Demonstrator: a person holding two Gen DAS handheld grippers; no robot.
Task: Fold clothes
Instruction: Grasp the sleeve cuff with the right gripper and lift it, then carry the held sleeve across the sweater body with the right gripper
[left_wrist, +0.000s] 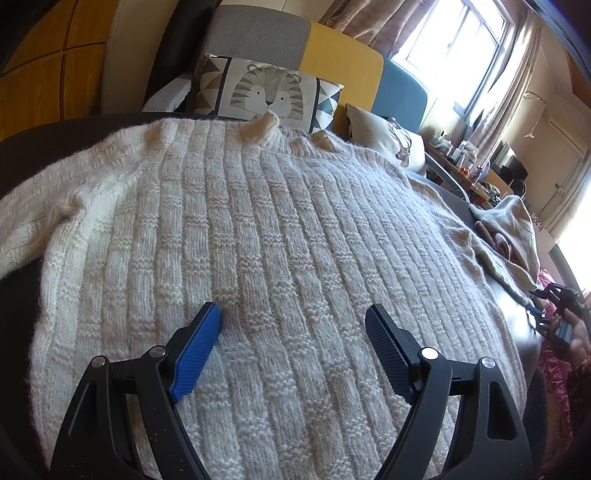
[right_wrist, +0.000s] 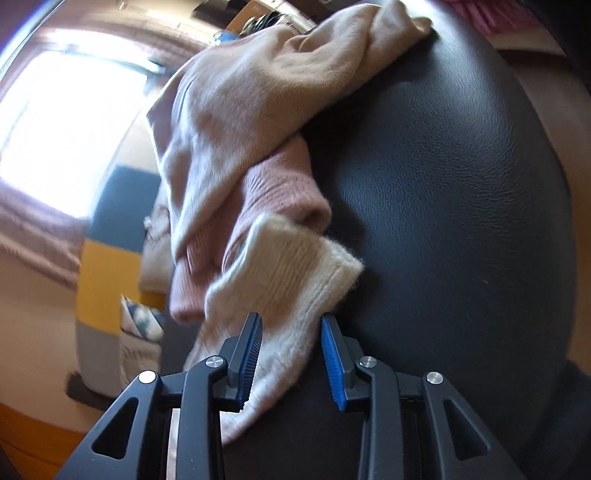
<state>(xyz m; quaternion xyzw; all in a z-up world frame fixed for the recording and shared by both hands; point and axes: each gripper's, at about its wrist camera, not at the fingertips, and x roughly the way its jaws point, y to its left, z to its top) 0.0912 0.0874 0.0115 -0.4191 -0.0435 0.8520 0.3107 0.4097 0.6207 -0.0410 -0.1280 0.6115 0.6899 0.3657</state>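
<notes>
Cream knit sweater (left_wrist: 258, 236) spread flat on dark leather surface (right_wrist: 461, 184), collar toward tiger cushion (left_wrist: 266, 92). Left gripper (left_wrist: 293, 332) released, above hem. Right gripper (right_wrist: 291, 354) straddles sleeve cuff (right_wrist: 284, 266), fingers not clenched. Thick, soft, floppy, stretchy; grip cuff or shoulder seam.

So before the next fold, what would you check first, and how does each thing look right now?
1. Sweater lies spread flat: ok.
2. Left gripper open above the sweater, holding nothing: ok.
3. Right gripper has the cuff between its fingers: ok; firmly clamped: cannot tell.
4. Sleeve free of the pink garment: not ok, they overlap.
5. Other sleeve laid out straight: not ok, it is bunched.
6. Dark surface beside the cuff bare: ok.
</notes>
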